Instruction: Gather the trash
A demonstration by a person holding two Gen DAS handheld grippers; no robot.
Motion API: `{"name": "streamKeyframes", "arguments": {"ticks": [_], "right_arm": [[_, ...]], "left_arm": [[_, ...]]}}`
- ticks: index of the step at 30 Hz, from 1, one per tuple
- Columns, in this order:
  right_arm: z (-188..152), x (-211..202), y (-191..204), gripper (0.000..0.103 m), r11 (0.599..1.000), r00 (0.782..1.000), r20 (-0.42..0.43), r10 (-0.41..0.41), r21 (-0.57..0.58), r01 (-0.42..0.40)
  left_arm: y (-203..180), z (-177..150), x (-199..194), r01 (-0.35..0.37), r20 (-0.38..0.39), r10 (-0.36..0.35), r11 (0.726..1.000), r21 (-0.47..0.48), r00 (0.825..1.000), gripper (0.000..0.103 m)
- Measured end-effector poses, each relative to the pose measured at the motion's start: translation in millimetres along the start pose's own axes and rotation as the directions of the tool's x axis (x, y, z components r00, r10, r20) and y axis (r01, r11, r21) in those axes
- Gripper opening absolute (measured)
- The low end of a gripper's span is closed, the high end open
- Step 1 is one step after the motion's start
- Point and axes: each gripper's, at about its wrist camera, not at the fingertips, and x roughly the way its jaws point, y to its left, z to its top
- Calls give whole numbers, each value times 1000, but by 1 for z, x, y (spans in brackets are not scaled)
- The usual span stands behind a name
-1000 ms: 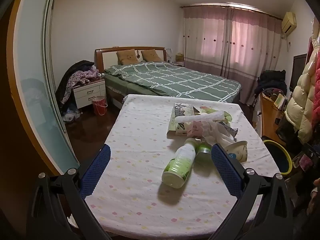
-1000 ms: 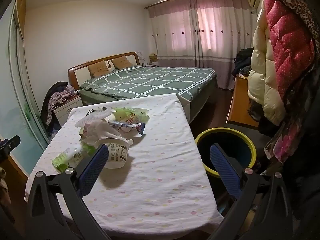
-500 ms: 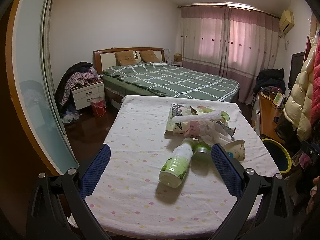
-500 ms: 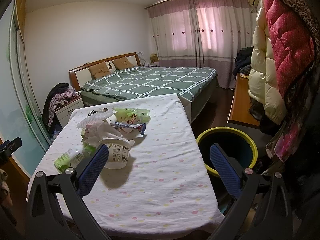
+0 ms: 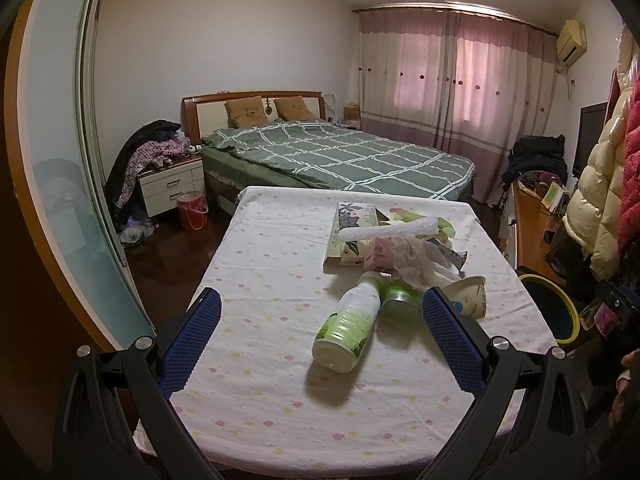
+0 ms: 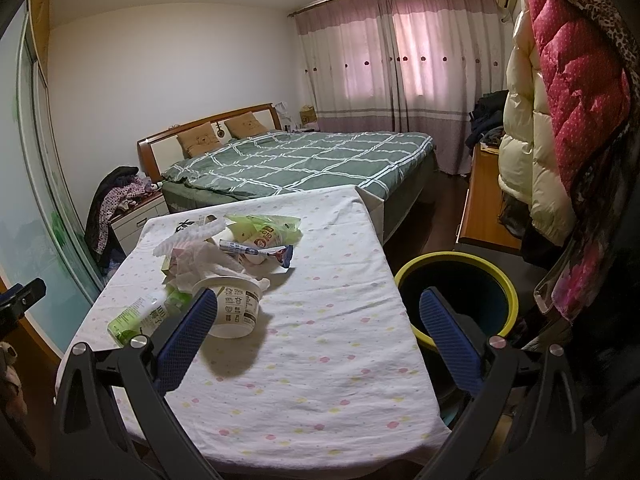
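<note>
A heap of trash lies on the cloth-covered table (image 5: 256, 288): a green-and-white bottle (image 5: 347, 328) on its side, a small green jar (image 5: 396, 306), a white paper cup (image 5: 472, 300), crumpled tissue (image 5: 420, 258) and a flowered tissue box (image 5: 350, 236). My left gripper (image 5: 318, 334) hovers open just short of the bottle, holding nothing. In the right wrist view the same cup (image 6: 234, 306), bottle (image 6: 138, 318) and green snack bag (image 6: 264, 232) sit left of centre. My right gripper (image 6: 314, 330) is open over the table's near right part, empty. A yellow-rimmed bin (image 6: 456, 296) stands beside the table on the right.
A bed with a green checked cover (image 5: 340, 156) lies beyond the table. A nightstand piled with clothes (image 5: 168, 176) and a red bucket (image 5: 192, 210) are at the left. Hanging padded jackets (image 6: 572, 104) and a wooden desk (image 6: 486, 204) crowd the right side. A glass sliding door (image 5: 60, 184) runs along the left.
Both views have shifted slightly: the trash heap sits a little lower and nearer in each frame. Both grippers stay open and nothing on the table has moved.
</note>
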Motion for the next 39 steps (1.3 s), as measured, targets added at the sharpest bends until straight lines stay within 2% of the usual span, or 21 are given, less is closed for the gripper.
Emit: {"name": "streamKeyframes", "arguments": {"ticks": [39], "right_arm": [[-2, 5, 2, 97, 1000, 1000, -10, 2, 3, -2]], "left_arm": [[-4, -4, 4, 3, -8, -3, 1000, 9, 1000, 99]]}}
